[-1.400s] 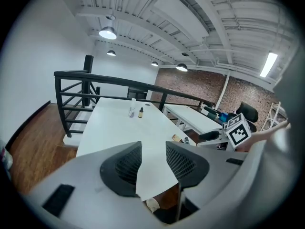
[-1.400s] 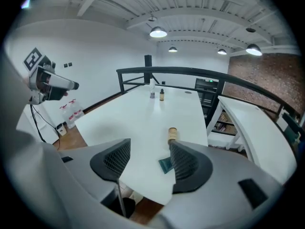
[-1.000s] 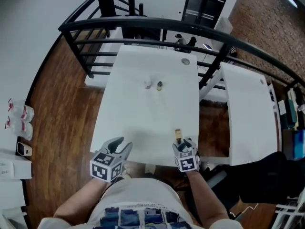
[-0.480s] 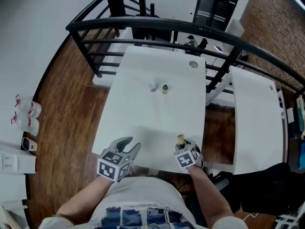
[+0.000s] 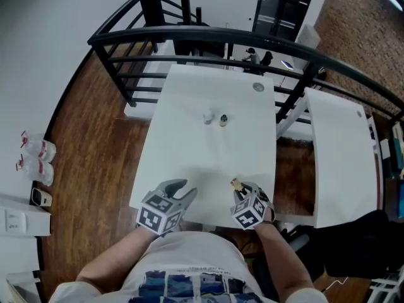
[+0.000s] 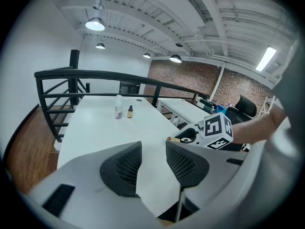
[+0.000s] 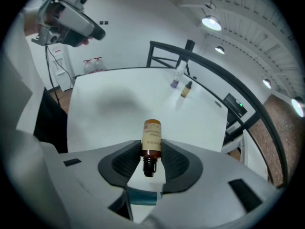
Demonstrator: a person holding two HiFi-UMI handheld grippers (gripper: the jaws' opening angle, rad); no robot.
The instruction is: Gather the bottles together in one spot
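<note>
A small amber bottle [image 7: 152, 140] with a pale label lies tilted between the pads of my right gripper [image 7: 151, 159], cap toward the camera; the jaws have just been closing and now press on it. In the head view this gripper [image 5: 243, 191] hangs over the near right edge of the white table [image 5: 208, 156]. A white bottle [image 5: 207, 116] and a small brown dropper bottle [image 5: 223, 120] stand side by side farther up the table. My left gripper [image 6: 152, 163] is open and holds nothing, at the near left edge [image 5: 183, 191].
A black railing [image 5: 189, 36] runs round the far side and left of the table. A second white table [image 5: 338, 156] stands to the right across a gap. A round cable port [image 5: 258, 87] sits near the far right corner. Spray bottles [image 5: 35, 160] stand on the floor at left.
The amber bottle stood upright in front of my right gripper; now the jaws have shut on it and it leans left. My left gripper has shifted a little to the right.
</note>
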